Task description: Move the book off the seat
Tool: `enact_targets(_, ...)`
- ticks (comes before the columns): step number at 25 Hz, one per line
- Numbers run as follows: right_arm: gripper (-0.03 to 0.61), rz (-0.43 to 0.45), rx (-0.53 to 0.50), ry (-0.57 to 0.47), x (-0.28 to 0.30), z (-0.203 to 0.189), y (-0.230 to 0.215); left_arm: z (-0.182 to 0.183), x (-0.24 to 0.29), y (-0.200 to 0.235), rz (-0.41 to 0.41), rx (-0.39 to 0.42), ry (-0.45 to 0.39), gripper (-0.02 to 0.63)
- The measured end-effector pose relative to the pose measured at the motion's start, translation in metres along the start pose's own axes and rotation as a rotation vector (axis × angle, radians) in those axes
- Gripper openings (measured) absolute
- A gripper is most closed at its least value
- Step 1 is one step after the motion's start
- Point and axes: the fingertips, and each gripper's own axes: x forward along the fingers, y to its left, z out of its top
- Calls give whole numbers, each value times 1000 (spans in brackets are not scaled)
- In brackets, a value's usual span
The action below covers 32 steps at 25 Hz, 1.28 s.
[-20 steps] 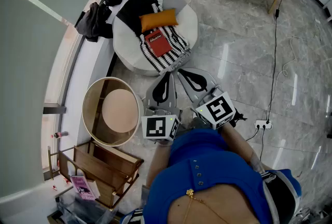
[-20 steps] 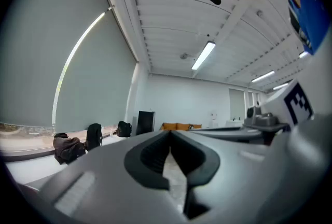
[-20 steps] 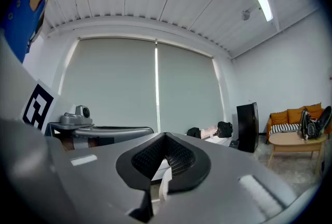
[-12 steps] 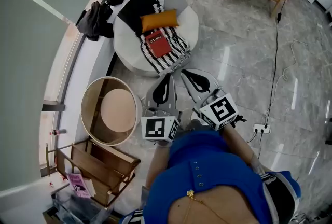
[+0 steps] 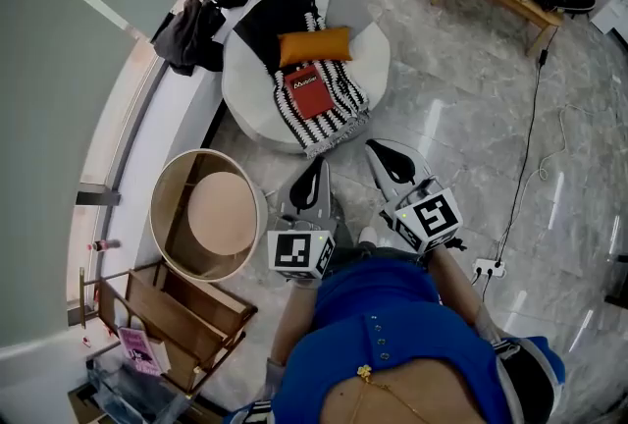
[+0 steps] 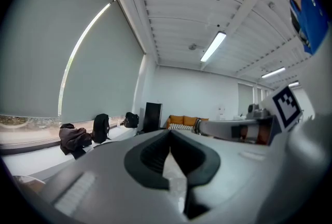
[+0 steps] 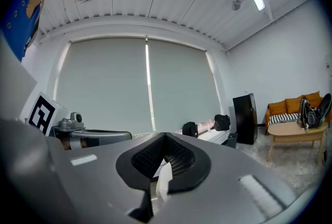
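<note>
Presently, at the far left, a round pale-wood drum table [image 5: 167, 216] is seen standing on the glossy marble floor. It is set beside the window ledge, where dark soft bags [image 5: 191, 27] have been dropped out of the way. Further right, the flat red hardcover book [image 5: 311, 91] is laid on a black-and-white striped woven throw [image 5: 334, 115]. The throw is draped over the round white upholstered seat [image 5: 369, 54], and an orange rectangular cushion [image 5: 314, 46] is propped just behind the book. The book is thus judged not yet moved. The left gripper [image 5: 317, 164] and right gripper [image 5: 376, 148], of grey moulded plastic with ribbed black pads, are held nearly level. Their jaws are pressed together on nothing, well short of the seat, presumably carried in approach.
</note>
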Motion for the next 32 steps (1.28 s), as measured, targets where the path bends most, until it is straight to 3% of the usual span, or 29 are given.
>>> enact_targets(9,2,-43,8,51,158,-7,-59,-17,118,134,-13,-18,65,3)
enact_targets(19,2,6,29,214,358,-53,-92,-54,245,282,-59,-43,198,3)
enact_targets(22,2,21,62,273,394,-97,-115,-88,280,304,-57,-59,234,3)
enact_targets(25,2,30,93,355,430,-165,-151,-140,317,327,-58,-95,270,3)
enact_targets(32,5,-13,188,555,484,-349,-247,-300,386,377,-41,-320,346,3)
